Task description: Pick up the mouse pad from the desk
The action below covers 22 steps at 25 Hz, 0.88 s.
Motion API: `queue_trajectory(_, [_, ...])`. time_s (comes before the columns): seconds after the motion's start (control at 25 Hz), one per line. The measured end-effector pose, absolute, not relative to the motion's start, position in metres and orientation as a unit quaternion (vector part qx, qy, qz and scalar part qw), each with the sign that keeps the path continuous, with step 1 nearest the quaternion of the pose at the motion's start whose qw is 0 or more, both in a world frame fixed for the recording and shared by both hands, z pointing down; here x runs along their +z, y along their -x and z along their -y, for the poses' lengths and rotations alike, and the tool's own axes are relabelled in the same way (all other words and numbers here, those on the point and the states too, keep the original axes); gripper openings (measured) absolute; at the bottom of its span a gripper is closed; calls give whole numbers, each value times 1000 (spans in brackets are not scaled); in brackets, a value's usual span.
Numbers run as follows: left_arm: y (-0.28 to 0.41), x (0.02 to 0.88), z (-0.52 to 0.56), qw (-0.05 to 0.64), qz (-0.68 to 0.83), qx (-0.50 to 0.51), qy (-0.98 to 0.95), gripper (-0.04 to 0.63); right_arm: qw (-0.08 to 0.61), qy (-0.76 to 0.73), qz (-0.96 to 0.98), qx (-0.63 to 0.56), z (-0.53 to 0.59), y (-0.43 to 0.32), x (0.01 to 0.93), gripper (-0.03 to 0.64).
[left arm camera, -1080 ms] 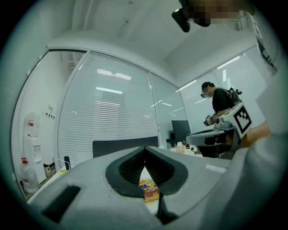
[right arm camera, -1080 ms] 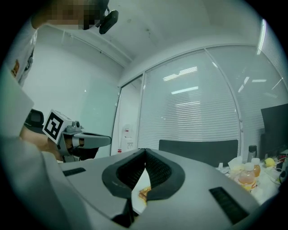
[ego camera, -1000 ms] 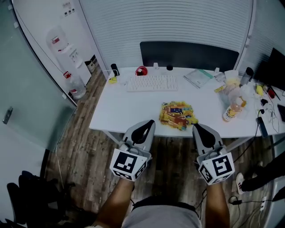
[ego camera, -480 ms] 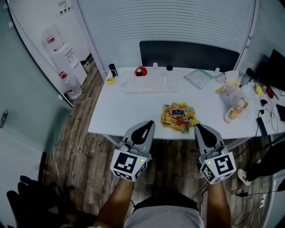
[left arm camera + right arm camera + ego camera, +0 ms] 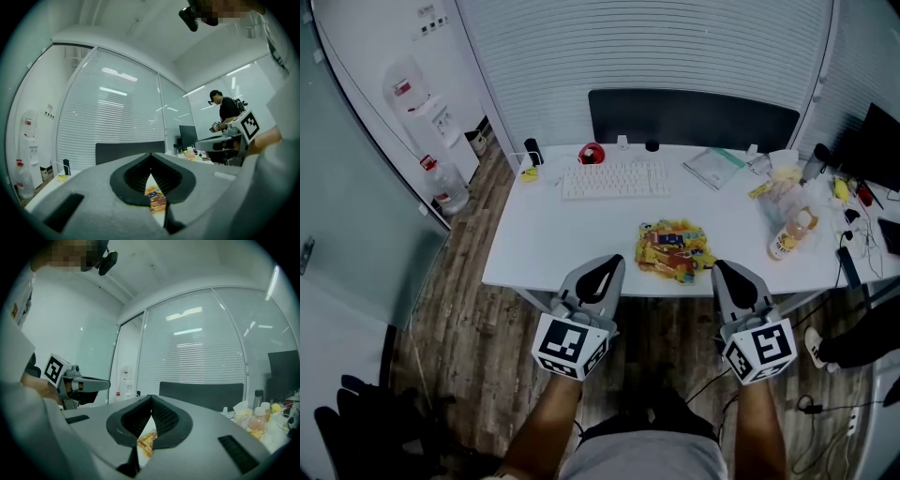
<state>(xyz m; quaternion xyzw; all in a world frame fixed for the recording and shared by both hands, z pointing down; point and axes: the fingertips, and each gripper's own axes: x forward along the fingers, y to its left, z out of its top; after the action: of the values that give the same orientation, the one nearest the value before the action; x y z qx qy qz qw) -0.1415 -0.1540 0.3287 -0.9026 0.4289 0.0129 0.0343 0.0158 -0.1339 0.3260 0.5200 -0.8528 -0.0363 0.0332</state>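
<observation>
The mouse pad [image 5: 675, 250], a colourful yellow and orange printed sheet, lies flat near the front edge of the white desk [image 5: 553, 234]. My left gripper [image 5: 606, 272] is shut with nothing in it, just short of the desk's front edge and left of the pad. My right gripper [image 5: 732, 277] is also shut and holds nothing, in front of the pad's right corner. Both point level toward the desk. In the left gripper view the shut left gripper [image 5: 151, 159] shows a sliver of the mouse pad [image 5: 157, 201] below its tips. The right gripper [image 5: 151, 401] likewise frames the mouse pad [image 5: 146, 440].
A white keyboard [image 5: 614, 178] lies behind the pad, with a red object [image 5: 592, 152] at the back. Papers [image 5: 717, 167], an orange bottle [image 5: 785, 239] and clutter fill the desk's right end. A dark panel [image 5: 694, 117] stands behind the desk, a water dispenser [image 5: 417, 103] at left, a person's leg [image 5: 853, 342] at right.
Both grippers have crept a little closer to the desk's front edge. Their jaws have stayed shut and the mouse pad has not moved.
</observation>
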Motion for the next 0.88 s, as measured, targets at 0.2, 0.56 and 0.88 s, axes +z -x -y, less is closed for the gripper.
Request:
queue_trajectory(0.2, [138,329,161,35,-432,7,901,15,28,-521,853,-38,143,-25,325,12])
queue_trajectory(0.56, [114,336,181,29,-432,0,901,15,29,-520,853,-38,160,-44,328,12])
queue_trajectory(0.88, [100,346,208,29,-445,-24,895,15,25,-509,860,-33,191,-57,335,12])
